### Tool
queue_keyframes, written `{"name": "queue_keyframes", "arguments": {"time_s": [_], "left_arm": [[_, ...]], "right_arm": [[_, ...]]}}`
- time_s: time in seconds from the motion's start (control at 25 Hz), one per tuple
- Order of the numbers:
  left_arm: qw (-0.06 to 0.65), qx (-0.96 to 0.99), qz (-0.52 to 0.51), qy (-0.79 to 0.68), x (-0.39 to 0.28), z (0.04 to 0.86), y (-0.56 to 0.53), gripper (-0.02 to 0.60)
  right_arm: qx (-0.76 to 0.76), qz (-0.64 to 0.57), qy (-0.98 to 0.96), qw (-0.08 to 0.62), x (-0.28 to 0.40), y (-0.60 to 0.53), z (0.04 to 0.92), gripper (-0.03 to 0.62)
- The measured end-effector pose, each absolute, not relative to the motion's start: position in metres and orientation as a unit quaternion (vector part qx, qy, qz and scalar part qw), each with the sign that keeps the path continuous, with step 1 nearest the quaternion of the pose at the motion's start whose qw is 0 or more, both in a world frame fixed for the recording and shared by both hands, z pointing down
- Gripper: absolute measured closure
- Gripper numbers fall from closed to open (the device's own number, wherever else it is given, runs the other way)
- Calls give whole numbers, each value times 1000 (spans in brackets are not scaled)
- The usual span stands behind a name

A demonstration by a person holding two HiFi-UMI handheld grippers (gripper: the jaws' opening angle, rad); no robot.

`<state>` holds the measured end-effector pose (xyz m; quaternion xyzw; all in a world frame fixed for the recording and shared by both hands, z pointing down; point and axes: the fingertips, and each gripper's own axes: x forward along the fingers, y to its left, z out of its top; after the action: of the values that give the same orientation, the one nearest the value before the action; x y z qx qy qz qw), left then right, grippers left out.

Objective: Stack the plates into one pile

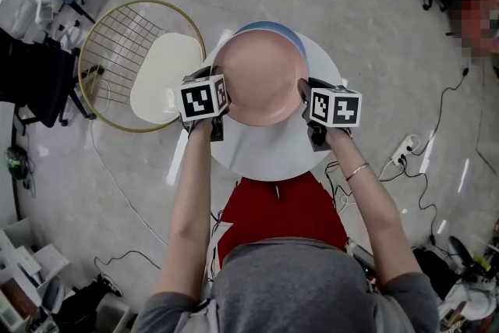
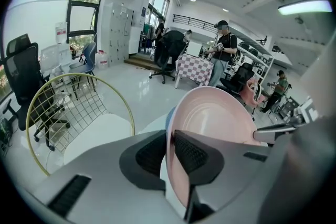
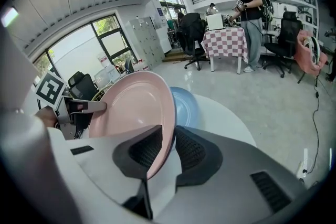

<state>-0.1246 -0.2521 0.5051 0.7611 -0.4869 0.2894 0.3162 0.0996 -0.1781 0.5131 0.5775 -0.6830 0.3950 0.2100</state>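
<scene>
Plates come in two colours here. I hold the pink plate [image 1: 260, 82] over the white table [image 1: 265, 160], my left gripper [image 1: 221, 101] clamped on its left rim and my right gripper [image 1: 306, 101] on its right, so neither side tips. The blue plate [image 1: 269, 29] lies on the table partly beneath it, probably not touching, and will be the base of the pile.

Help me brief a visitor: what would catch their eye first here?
The pink plate stands out, held over the round white table with the left gripper and right gripper clamped on its opposite rims. A blue plate lies on the table just beyond it.
</scene>
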Motion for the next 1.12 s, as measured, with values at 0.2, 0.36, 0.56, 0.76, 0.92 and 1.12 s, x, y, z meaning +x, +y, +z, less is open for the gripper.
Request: {"name": "queue_keyframes", "arguments": {"time_s": [0.2, 0.36, 0.56, 0.76, 0.92, 1.12], "left_arm": [[320, 758, 292, -488, -106, 513, -273, 522], [324, 752, 298, -490, -99, 521, -290, 523], [327, 750, 299, -491, -86, 533, -307, 523], [329, 745, 305, -493, -77, 543, -316, 523], [333, 740, 315, -493, -79, 557, -316, 523], [327, 736, 326, -496, -81, 570, -316, 523]], "right_arm": [[578, 400, -680, 209, 116, -200, 520, 502], [572, 402, -682, 216, 123, -219, 527, 502], [566, 405, -681, 225, 136, -237, 538, 502], [574, 401, -675, 232, 148, -253, 547, 502], [576, 397, -671, 246, 148, -257, 557, 502], [570, 381, -676, 269, 145, -261, 569, 502]]}}
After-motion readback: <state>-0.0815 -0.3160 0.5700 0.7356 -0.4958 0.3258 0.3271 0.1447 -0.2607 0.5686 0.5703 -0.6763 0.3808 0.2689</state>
